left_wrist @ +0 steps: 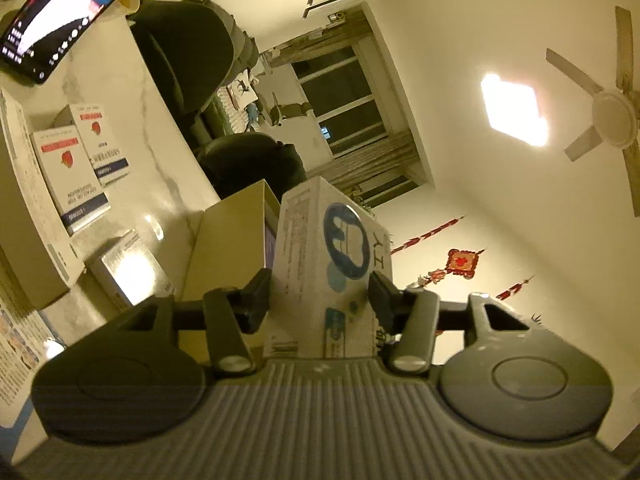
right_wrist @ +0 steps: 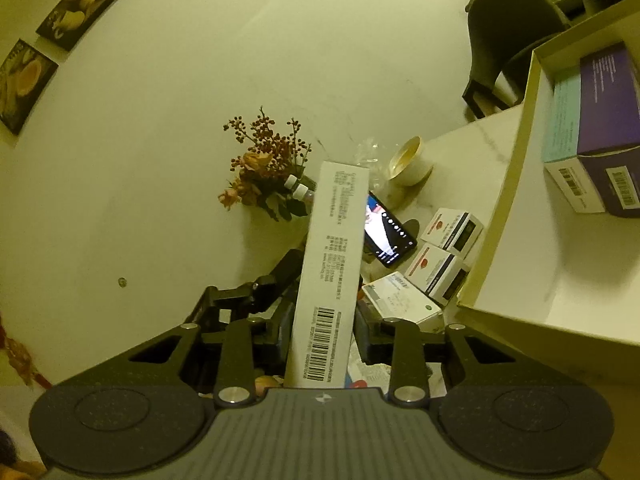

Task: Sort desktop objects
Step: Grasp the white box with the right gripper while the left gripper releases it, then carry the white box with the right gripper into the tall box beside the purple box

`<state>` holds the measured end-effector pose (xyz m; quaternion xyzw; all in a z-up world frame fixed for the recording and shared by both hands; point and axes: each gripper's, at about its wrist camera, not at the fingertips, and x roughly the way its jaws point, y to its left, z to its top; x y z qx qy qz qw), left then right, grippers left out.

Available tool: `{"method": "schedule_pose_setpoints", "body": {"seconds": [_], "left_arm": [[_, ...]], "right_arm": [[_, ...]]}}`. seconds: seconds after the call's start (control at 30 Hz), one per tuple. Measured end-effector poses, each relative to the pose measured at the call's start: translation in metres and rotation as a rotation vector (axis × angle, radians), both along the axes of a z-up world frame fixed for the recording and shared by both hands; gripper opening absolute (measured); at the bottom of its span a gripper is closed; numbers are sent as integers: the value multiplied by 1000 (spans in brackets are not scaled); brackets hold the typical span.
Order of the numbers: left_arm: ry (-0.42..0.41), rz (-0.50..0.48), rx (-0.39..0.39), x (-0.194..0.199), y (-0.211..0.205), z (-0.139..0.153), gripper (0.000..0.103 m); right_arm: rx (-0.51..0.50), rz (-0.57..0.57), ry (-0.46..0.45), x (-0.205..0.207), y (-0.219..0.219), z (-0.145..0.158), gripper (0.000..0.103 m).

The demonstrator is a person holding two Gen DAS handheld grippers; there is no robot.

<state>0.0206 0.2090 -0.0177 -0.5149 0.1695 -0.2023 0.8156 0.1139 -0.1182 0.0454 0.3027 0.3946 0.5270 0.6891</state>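
My left gripper (left_wrist: 320, 298) is shut on a white carton with a blue round logo (left_wrist: 328, 256), held up in the air and tilted toward the ceiling. My right gripper (right_wrist: 322, 320) is shut on a long white box with a barcode (right_wrist: 328, 276), held upright above the table. Two white boxes with red marks (right_wrist: 444, 248) lie on the marble table (right_wrist: 472, 148); they also show in the left wrist view (left_wrist: 76, 160). An open cream storage box (right_wrist: 520, 240) at the right holds a purple box (right_wrist: 608, 128) and a teal box (right_wrist: 560, 120).
A phone with a lit screen (right_wrist: 386, 232) lies on the table beside a roll of tape (right_wrist: 410, 160) and a dried flower bunch (right_wrist: 268, 168). A flat white packet (right_wrist: 400, 300) lies near the storage box. Dark chairs (left_wrist: 188, 60) stand behind the table.
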Motion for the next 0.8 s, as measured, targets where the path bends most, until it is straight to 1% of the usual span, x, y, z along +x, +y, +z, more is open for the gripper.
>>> {"method": "schedule_pose_setpoints", "body": {"seconds": [0.1,0.17,0.2,0.27,0.3,0.4,0.53,0.63,0.7,0.8], "left_arm": [[4,-1,-9,1,1,-1,56],[8,4,-6,1,2,-1,64],[10,5,-6,1,2,-1,66],[10,5,-9,2,2,-2,74],[12,5,-7,2,2,-2,75],[20,8,16,2,1,-1,80],[36,14,55,3,-1,0,91],[46,14,66,3,-1,0,99],[53,12,66,4,0,-1,102],[71,10,67,6,0,-3,103]], "right_arm": [[10,-20,4,0,-1,1,32],[18,-34,11,3,-4,2,32],[20,-42,14,4,-5,2,32],[18,-62,18,6,-9,3,32],[17,-72,20,8,-11,3,32],[12,-103,25,13,-18,4,32],[-1,-152,24,20,-30,7,32],[-16,-192,16,26,-39,10,32],[-27,-219,14,31,-46,12,32],[-39,-260,14,38,-57,14,32]]}}
